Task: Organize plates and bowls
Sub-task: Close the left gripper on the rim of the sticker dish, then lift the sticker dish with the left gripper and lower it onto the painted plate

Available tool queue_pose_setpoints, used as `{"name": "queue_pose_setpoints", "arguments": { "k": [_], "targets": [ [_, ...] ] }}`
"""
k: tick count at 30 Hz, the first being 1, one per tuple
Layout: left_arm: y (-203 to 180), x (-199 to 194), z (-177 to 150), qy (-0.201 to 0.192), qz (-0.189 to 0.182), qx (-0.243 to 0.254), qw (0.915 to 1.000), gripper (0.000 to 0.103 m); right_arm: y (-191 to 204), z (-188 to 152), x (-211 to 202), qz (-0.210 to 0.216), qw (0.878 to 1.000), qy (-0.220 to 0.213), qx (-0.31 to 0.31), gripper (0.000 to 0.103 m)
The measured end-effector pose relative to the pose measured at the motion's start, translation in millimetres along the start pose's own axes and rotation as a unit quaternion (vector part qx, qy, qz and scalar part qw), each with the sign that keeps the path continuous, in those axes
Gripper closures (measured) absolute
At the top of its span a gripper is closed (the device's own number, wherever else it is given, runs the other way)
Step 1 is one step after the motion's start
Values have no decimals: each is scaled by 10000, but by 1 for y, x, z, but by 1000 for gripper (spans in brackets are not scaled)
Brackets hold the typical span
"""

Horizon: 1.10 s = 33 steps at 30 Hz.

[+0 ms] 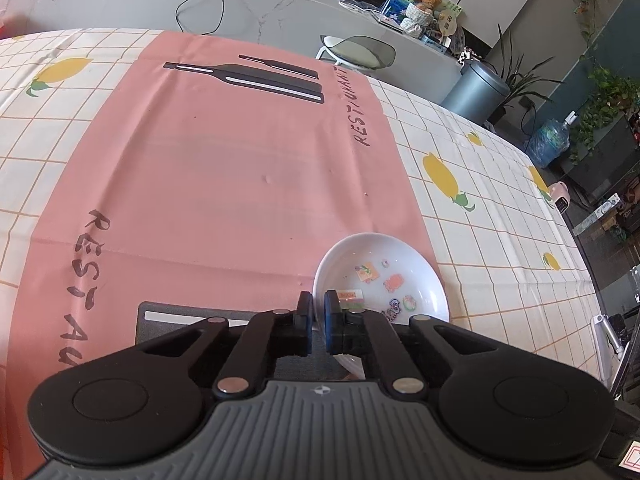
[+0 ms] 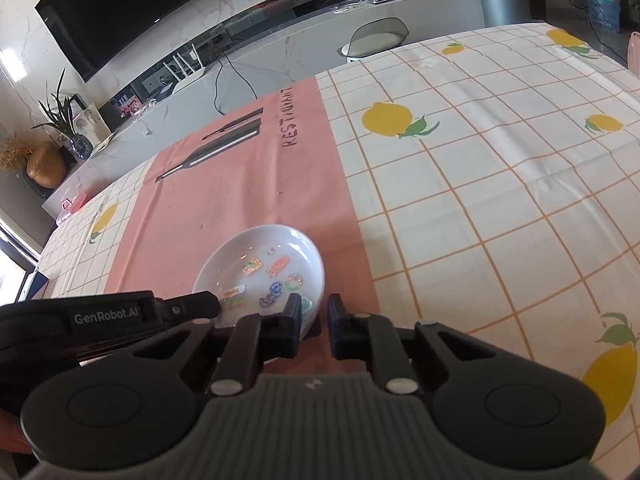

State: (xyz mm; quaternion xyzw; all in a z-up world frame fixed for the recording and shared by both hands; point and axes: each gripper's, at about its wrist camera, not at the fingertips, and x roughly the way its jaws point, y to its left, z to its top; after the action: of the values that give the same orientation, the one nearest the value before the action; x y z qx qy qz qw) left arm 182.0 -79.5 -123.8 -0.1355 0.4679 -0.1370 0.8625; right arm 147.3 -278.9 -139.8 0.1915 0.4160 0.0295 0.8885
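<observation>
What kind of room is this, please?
Probably a home living and dining room: a table with a lemon-print tablecloth, a large wall television, and houseplants by a water jug.

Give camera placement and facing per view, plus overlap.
Left wrist: rides the left gripper, facing forward over the pink mat; its own fingers pinch the white dish rim.
Right wrist: rides the right gripper, jaws apart beside the dish; left gripper enters from the left.
Shared: dish, mat, lemon tablecloth.
</observation>
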Motion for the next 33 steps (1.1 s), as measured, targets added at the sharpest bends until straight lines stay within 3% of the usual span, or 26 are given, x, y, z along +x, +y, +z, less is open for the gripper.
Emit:
{"name": "queue_pose_setpoints", "arguments": {
  "k": [16, 33],
  "targets": [
    [-10, -39, 6, -308, -51, -53, 9995, 99, 9, 8, -30, 172, 9994, -310, 18, 97],
    [-5, -100, -33, -393, 47, -209, 9990, 99, 24, -27, -84, 550, 9981, -292, 44, 97]
  ]
}}
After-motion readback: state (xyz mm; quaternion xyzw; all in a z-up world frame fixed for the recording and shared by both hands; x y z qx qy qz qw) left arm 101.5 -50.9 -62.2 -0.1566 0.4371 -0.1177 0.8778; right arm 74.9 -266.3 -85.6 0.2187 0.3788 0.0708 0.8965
